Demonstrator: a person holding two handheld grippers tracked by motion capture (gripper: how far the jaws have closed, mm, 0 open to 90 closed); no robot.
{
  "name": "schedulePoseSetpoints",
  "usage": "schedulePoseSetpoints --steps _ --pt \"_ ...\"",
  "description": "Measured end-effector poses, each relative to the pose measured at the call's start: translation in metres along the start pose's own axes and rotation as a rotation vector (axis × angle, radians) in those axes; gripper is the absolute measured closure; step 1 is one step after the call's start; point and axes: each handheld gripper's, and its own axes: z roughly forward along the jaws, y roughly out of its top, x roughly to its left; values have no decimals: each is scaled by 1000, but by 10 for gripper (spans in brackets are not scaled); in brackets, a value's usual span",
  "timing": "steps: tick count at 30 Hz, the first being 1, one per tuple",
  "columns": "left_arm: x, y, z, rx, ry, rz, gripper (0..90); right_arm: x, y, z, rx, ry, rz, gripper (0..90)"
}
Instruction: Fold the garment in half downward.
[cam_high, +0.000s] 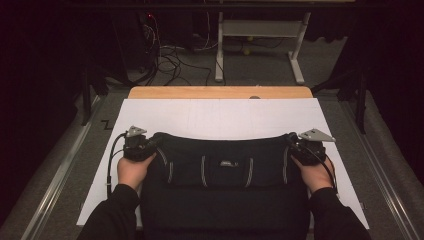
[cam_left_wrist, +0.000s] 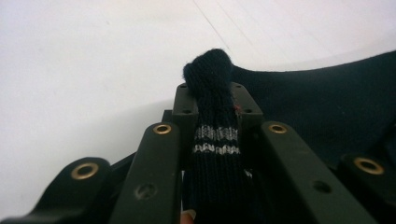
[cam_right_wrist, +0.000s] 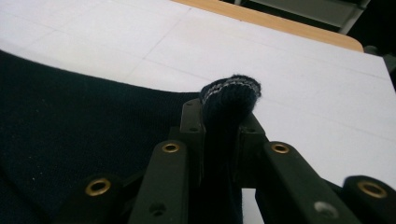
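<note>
High view shows your left gripper (cam_high: 141, 148) and right gripper (cam_high: 302, 148) with fingers clamped on the soft, limp dark knit garment's (cam_high: 225, 175) far corners, so keep it taut.

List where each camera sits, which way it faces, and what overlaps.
High view: above the person's side, looking forward and down at the white table; both hands, left gripper, right gripper.
Left gripper view: along its jaws, clamped on the dark knit garment.
Right gripper view: along its jaws, clamped on another bunch.
Shared: garment, table.
</note>
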Motion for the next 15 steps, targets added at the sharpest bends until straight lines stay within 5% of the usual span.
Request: schedulePoseSetpoints --steps 6,10,15 --pt "3 23 4 -12 49 25 726 -3 27 10 -19 -50 -24 786" --pt "8 34 2 -57 57 -28 724 -3 45 8 -64 -61 -13 782" --pt "11 29 18 9 91 -36 691 -5 48 16 -35 -50 -10 759"
